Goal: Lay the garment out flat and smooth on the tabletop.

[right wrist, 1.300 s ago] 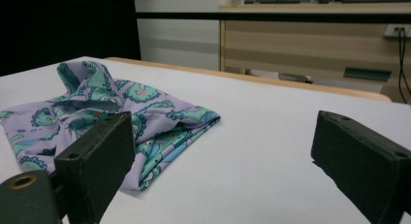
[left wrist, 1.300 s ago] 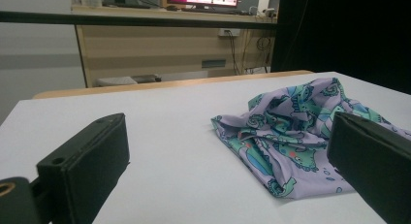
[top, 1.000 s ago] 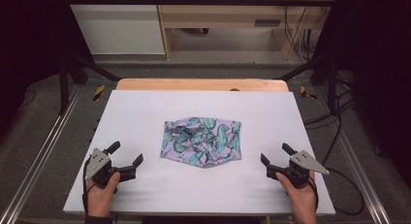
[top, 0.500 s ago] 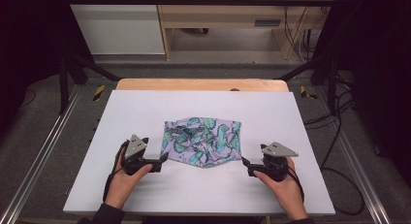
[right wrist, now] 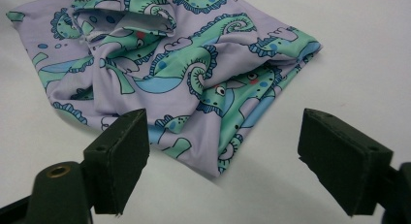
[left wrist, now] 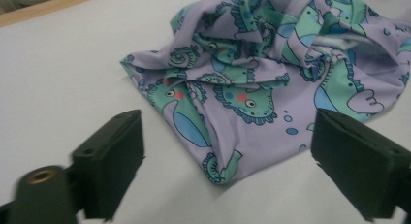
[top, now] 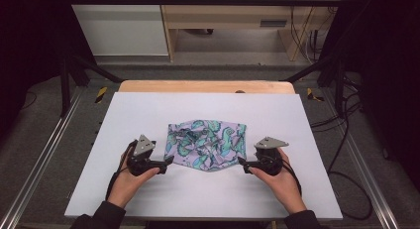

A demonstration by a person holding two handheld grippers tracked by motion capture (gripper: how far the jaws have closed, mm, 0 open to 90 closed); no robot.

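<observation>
Hand-held gripper pair closing in on the crumpled garment — approach step, nothing grasped yet.

Left hand-held gripper (top: 167,162) is sitting just beside the near-left corner of the printed cloth (top: 206,144), jaws spread wide and empty; right hand-held gripper (top: 241,163) is mirroring it at the near-right corner, also wide apart and holding nothing. The cloth is lying bunched and wrinkled in the middle of the white surface (top: 148,105), lilac with green sea-horse print. In the left gripper view a folded corner (left wrist: 220,168) is lying between the jaws; in the right gripper view another corner (right wrist: 213,163) is doing the same. Next move, as I judge it — each one pushing forward, low to the surface, so one jaw slides under the hem before pinching, presumably to spread or fold the cloth.
</observation>
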